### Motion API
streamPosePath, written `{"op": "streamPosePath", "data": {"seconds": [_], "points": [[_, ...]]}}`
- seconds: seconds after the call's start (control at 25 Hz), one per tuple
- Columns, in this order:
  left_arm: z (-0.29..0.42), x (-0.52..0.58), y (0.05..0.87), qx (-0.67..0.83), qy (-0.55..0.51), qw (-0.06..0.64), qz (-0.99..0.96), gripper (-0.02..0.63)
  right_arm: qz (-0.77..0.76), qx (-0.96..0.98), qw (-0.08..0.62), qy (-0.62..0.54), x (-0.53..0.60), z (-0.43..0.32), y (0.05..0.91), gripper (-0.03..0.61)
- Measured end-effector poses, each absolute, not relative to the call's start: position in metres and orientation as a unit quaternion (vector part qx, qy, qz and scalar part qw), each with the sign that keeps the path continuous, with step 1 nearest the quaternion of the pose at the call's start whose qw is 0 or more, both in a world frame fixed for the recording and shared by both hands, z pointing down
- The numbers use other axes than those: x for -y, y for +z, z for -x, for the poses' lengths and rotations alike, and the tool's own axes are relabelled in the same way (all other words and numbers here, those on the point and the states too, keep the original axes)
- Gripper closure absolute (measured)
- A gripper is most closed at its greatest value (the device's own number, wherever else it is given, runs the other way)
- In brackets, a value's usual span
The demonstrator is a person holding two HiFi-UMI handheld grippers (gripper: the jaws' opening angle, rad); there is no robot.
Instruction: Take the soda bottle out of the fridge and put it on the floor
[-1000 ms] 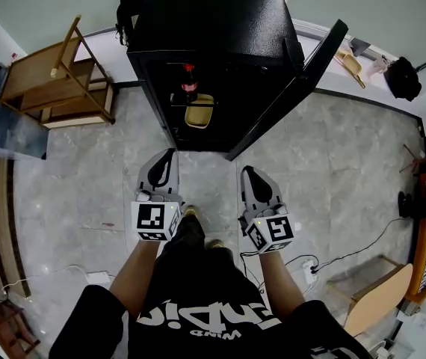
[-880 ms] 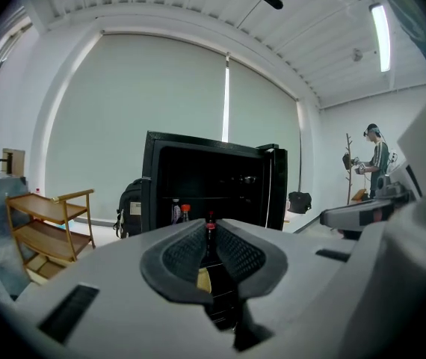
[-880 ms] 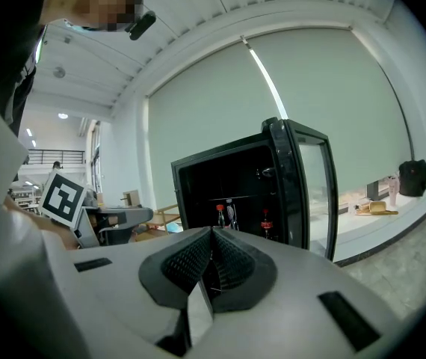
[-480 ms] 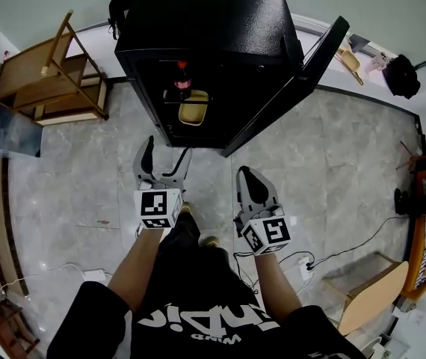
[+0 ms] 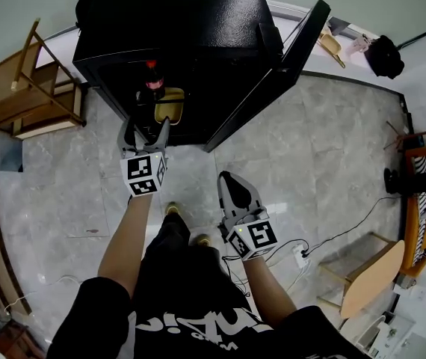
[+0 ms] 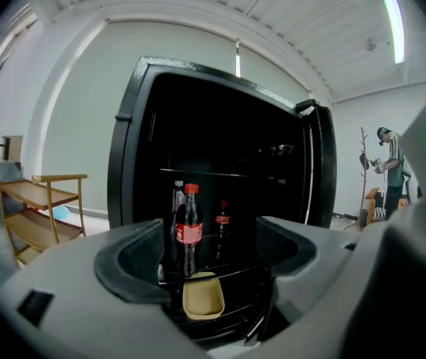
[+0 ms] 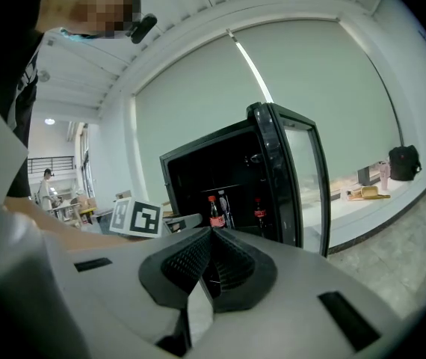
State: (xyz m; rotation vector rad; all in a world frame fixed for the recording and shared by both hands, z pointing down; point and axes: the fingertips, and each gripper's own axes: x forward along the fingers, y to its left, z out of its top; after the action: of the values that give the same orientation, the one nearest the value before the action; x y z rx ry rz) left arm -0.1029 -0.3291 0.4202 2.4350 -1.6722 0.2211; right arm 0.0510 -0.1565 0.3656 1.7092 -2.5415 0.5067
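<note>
Here the fridge [image 5: 183,21] stands at 12 o'clock in the head view, its door [image 5: 273,81] swung wide toward 2 o'clock. The soda bottle [image 6: 188,230] is upright on a shelf inside, red cap up and red label facing out. The left gripper [image 5: 146,127] is held out low in front of the opening. Its fingers [image 6: 134,260] have just been opening and now stand spread wide, released, with nothing pressed between them. In the left gripper view the bottle shows through the gap between them, nearer the 9 o'clock finger than the 3 o'clock one. It sits deeper in the fridge, apart from both fingers and touching neither. A yellow tray [image 6: 202,296] lies on the shelf below, at 6 o'clock from the bottle. The right gripper [image 5: 228,179] hangs back at 5 o'clock from the left one, over the grey floor [image 5: 310,148]. Its fingers are clenched together on nothing, and the bottle sits well beyond them. A wooden rack [image 5: 26,88] stands at 9 o'clock from the fridge.
</note>
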Motion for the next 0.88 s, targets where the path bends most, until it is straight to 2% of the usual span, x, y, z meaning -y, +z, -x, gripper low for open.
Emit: {"op": "streamPosePath", "data": {"seconds": [0.88], "points": [[0.086, 0.496, 0.517, 0.58, 0.142, 0.095, -0.797, 0.239, -0.602, 0.771, 0.037, 0.203, 0.16, -0.095, 0.408, 0.554]]}}
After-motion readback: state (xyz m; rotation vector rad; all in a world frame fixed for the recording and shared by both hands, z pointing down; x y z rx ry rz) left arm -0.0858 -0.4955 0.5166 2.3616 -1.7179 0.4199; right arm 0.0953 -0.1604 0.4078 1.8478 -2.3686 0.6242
